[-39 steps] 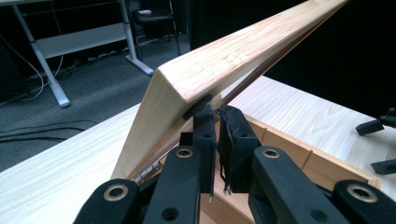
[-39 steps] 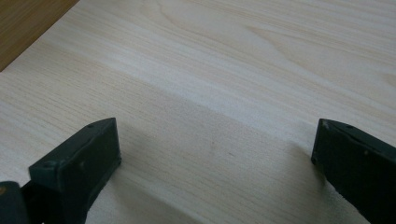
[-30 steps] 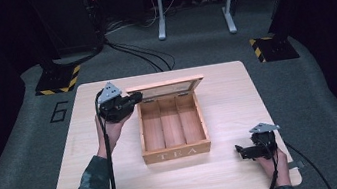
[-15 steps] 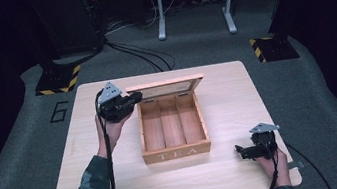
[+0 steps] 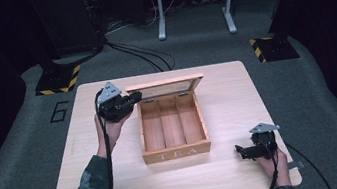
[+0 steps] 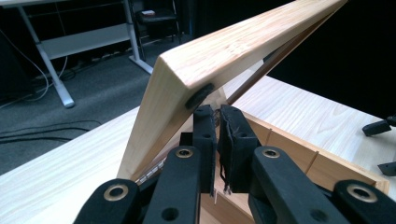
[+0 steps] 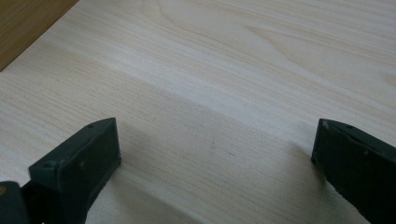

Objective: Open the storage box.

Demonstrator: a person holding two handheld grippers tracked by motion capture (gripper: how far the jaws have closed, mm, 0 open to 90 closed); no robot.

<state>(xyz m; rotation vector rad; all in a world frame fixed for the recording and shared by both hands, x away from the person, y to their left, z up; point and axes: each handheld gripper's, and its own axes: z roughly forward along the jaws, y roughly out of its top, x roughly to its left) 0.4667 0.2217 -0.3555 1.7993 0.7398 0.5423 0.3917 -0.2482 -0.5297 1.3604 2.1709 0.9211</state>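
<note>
Table point(image 5: 229, 110): pale wood, square. Tea box point(image 5: 177, 151) sits mid-table, three bare compartments, "TEA" on the front wall. Lid point(image 5: 165, 86) raised at the back, tilted. Left gripper point(image 5: 129, 100) at the lid's left corner, jaws together just under its edge; can't tell if they touch it. Right gripper point(image 5: 241, 150) rests low near the table's front right, jaws wide apart over bare wood.

Light wooden table point(image 5: 226, 91), open wooden tea box point(image 5: 177, 151) standing at its middle
</note>
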